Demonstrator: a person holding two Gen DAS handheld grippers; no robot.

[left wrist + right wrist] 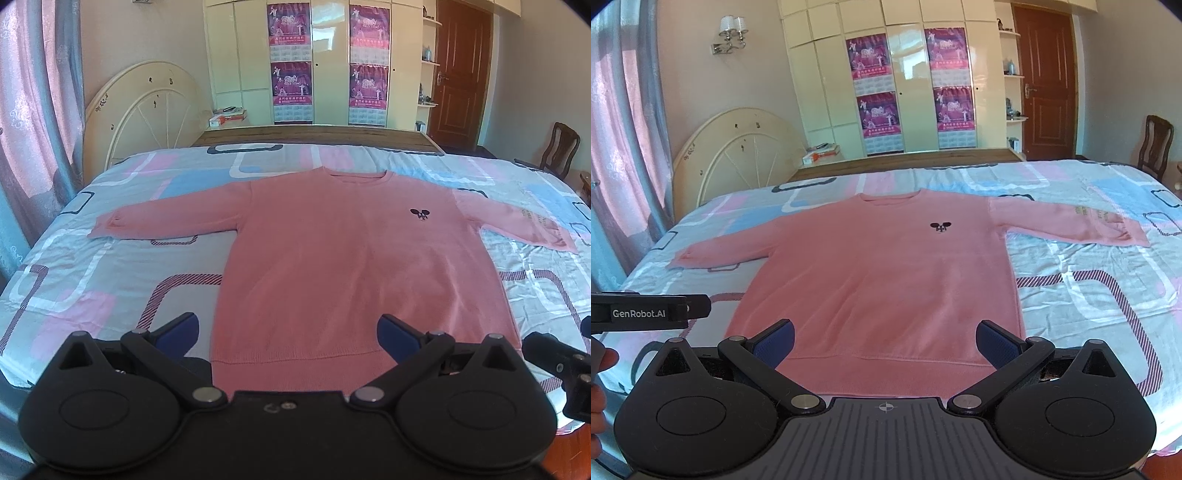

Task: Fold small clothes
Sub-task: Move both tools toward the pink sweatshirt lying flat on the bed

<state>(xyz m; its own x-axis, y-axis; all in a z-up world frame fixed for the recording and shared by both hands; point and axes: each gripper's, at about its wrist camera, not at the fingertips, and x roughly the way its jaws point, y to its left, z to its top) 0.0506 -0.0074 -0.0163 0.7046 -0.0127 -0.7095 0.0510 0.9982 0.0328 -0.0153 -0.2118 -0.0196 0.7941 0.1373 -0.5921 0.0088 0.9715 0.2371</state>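
Note:
A pink long-sleeved sweater [332, 258] lies flat and face up on the bed, both sleeves spread out, with a small dark mouse logo [420, 213] on the chest. It also shows in the right wrist view [886, 280]. My left gripper [288, 332] is open and empty, hovering above the sweater's bottom hem. My right gripper [885, 341] is open and empty, also above the hem. The left gripper's body [646, 312] shows at the left edge of the right wrist view.
The bed is covered with a patterned sheet [110, 273] in pink, blue and white. A cream headboard [147, 110] leans on the far left wall. Wardrobes with posters [291, 62], a brown door [461, 74] and a wooden chair [557, 147] stand beyond the bed.

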